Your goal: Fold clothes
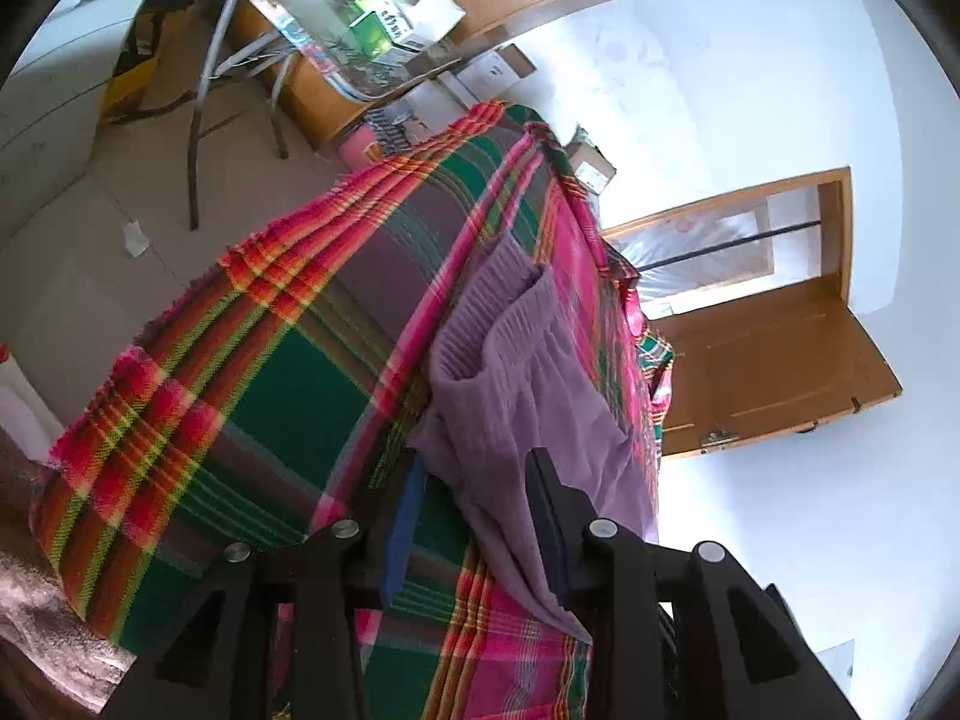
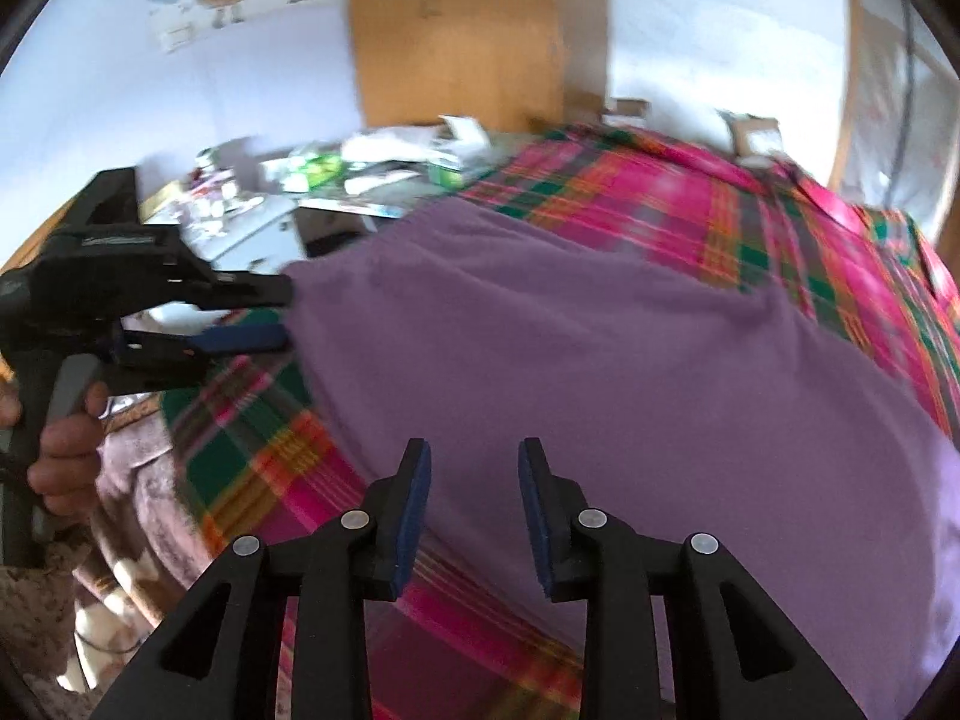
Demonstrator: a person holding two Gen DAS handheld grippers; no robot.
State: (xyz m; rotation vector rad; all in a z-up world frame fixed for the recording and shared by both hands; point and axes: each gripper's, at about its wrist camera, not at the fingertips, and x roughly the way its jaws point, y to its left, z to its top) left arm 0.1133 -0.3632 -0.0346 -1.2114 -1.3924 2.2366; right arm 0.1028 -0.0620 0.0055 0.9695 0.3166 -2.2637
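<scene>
In the left wrist view, the left gripper (image 1: 477, 498) has its jaws set apart with a hanging fold of the purple garment (image 1: 522, 372) between them, one pad against the cloth, though whether it truly pinches the fabric cannot be told; the garment lies across the plaid blanket (image 1: 240, 396). In the right wrist view, the right gripper (image 2: 474, 480) hovers released, jaws wide, over the purple garment (image 2: 600, 360) spread on the blanket, while the left gripper (image 2: 282, 315), held by a hand (image 2: 66, 444), meets the garment's left edge.
</scene>
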